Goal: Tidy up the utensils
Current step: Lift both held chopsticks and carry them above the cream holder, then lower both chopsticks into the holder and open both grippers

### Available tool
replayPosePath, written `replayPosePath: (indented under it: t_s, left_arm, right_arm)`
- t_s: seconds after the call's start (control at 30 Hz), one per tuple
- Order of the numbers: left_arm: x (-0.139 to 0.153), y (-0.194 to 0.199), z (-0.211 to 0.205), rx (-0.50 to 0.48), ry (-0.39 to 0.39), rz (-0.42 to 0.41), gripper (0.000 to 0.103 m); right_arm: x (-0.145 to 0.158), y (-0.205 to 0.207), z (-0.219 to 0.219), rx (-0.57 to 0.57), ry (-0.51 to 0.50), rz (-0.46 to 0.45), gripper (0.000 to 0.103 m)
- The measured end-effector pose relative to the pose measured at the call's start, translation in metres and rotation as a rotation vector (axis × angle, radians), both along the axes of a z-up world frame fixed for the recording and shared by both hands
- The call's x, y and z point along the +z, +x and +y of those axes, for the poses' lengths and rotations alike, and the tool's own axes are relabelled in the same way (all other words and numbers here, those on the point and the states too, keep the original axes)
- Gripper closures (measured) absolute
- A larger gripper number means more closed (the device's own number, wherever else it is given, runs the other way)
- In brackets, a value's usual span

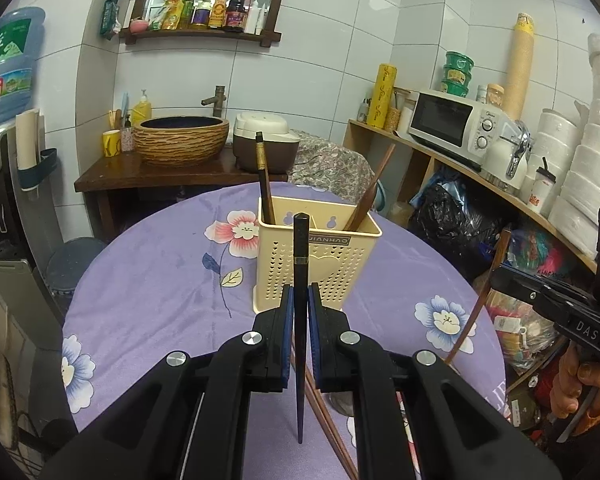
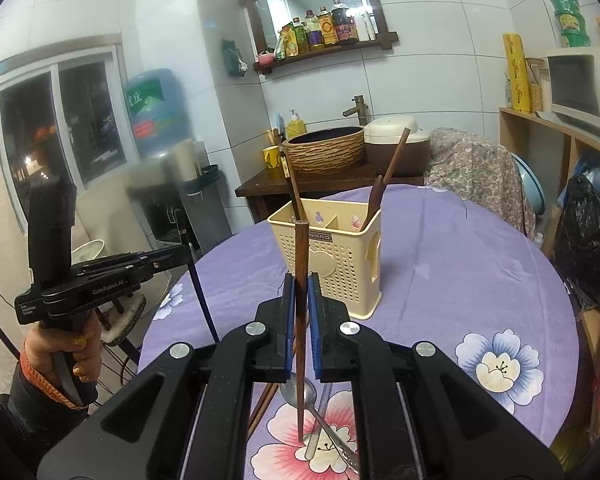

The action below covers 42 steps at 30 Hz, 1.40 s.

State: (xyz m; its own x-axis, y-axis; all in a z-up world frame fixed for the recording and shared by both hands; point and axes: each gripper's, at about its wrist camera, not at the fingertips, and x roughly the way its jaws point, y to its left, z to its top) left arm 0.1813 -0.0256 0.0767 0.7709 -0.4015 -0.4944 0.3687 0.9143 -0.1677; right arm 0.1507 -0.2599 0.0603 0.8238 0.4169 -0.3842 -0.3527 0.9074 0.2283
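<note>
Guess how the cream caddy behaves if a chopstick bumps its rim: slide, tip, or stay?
The caddy is perforated plastic and holds only a chopstick and a spoon, so it is probably light. It is tall and stands on soft cloth, so a rim bump may tip it rather than slide it.

A lilac tablecloth [image 1: 160, 280] printed with pink and pale-blue flowers carries a cream plastic holder [image 1: 318, 256] pierced with heart-shaped holes. One chopstick [image 1: 301, 280] is near-black, another reddish-brown [image 2: 301, 300]; gripper pads [image 2: 288, 320] are blue.
</note>
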Motion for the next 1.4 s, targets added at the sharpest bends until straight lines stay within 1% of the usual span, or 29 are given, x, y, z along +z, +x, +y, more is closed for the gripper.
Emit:
replayPosePath:
  t_s: [0.1, 0.23, 0.33, 0.43, 0.5, 0.57, 0.63, 0.67, 0.7, 0.8, 0.83, 0.9, 0.97, 1.07, 1.13, 1.2, 1.27, 1.4]
  left_arm:
    - [0.003, 0.001, 0.001, -0.002, 0.007, -0.009, 0.094]
    - [0.007, 0.003, -0.001, -0.017, 0.003, -0.009, 0.094]
    - [0.012, 0.007, -0.002, -0.028, 0.006, -0.011, 0.094]
    - [0.022, 0.013, -0.003, -0.043, 0.003, -0.014, 0.094]
    - [0.033, 0.02, -0.003, -0.054, -0.01, -0.016, 0.094]
    - [0.047, 0.028, -0.002, -0.057, -0.025, -0.025, 0.094]
    - [0.071, 0.04, 0.001, -0.047, -0.056, -0.047, 0.094]
    - [0.077, 0.043, 0.002, -0.047, -0.066, -0.052, 0.094]
    - [0.092, 0.05, 0.002, -0.045, -0.086, -0.063, 0.094]
    - [0.119, 0.066, -0.002, -0.014, -0.098, -0.108, 0.094]
    - [0.124, 0.07, -0.004, -0.007, -0.104, -0.116, 0.094]
    - [0.137, 0.085, -0.005, 0.029, -0.126, -0.141, 0.094]
    - [0.142, 0.098, -0.008, 0.063, -0.137, -0.15, 0.094]
    - [0.139, 0.118, -0.014, 0.113, -0.14, -0.157, 0.094]
    - [0.127, 0.128, -0.021, 0.124, -0.13, -0.142, 0.094]
    - [0.114, 0.134, -0.024, 0.127, -0.118, -0.123, 0.094]
    - [0.097, 0.137, -0.027, 0.133, -0.099, -0.108, 0.094]
    - [0.059, 0.141, -0.033, 0.12, -0.071, -0.051, 0.094]
  right_arm:
    - [0.003, -0.001, 0.0, 0.002, 0.0, -0.009, 0.096]
    - [0.007, 0.002, -0.002, 0.02, 0.027, -0.003, 0.096]
    - [0.012, 0.005, 0.003, 0.03, 0.015, -0.007, 0.096]
    - [0.022, 0.011, 0.007, 0.054, 0.009, -0.01, 0.096]
    - [0.033, 0.016, 0.009, 0.061, 0.004, -0.018, 0.096]
    - [0.05, 0.023, 0.011, 0.053, -0.017, -0.043, 0.096]
    - [0.066, 0.03, 0.011, 0.041, -0.022, -0.066, 0.096]
    - [0.079, 0.035, 0.01, 0.035, -0.018, -0.081, 0.096]
    - [0.094, 0.041, 0.008, 0.026, -0.005, -0.099, 0.096]
    - [0.128, 0.053, 0.007, -0.014, -0.008, -0.161, 0.096]
    - [0.141, 0.06, 0.007, -0.035, -0.006, -0.18, 0.096]
    - [0.153, 0.072, 0.005, -0.062, 0.002, -0.193, 0.096]
    - [0.161, 0.085, 0.004, -0.102, 0.004, -0.205, 0.096]
    - [0.155, 0.107, 0.005, -0.148, -0.004, -0.202, 0.096]
    - [0.145, 0.119, 0.005, -0.166, -0.01, -0.186, 0.096]
    - [0.125, 0.134, 0.005, -0.17, -0.009, -0.14, 0.096]
    - [0.109, 0.143, 0.006, -0.176, -0.005, -0.107, 0.096]
    - [0.07, 0.156, 0.008, -0.181, -0.005, -0.043, 0.095]
